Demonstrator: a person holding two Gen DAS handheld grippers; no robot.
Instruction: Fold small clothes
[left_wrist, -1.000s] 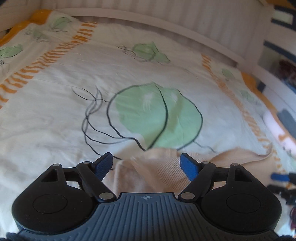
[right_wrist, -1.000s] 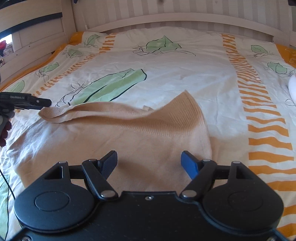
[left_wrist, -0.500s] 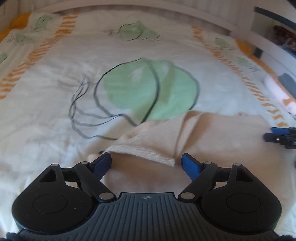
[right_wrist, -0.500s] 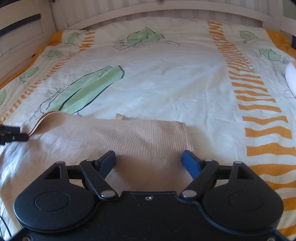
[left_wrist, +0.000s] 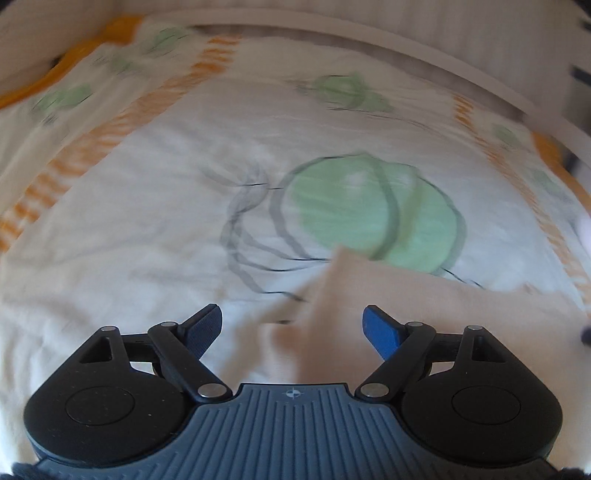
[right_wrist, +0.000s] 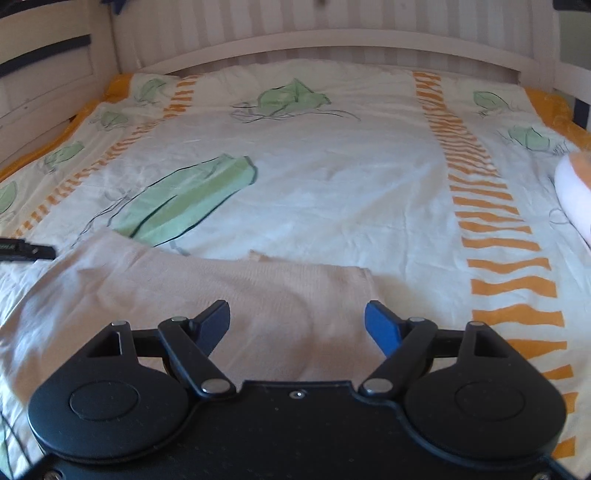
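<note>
This is a bedroom in a home. A bed fills both views, its white duvet cover (right_wrist: 332, 192) printed with green leaves and orange striped bands. Behind the duvet runs a pale wooden headboard (right_wrist: 332, 40) against striped wallpaper (right_wrist: 295, 18); left of the duvet stands a slatted wooden bed rail (right_wrist: 48, 74).

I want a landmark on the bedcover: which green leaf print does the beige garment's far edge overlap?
The long, narrow leaf left of centre; the beige garment covers its lower tip, others lie clear.
</note>
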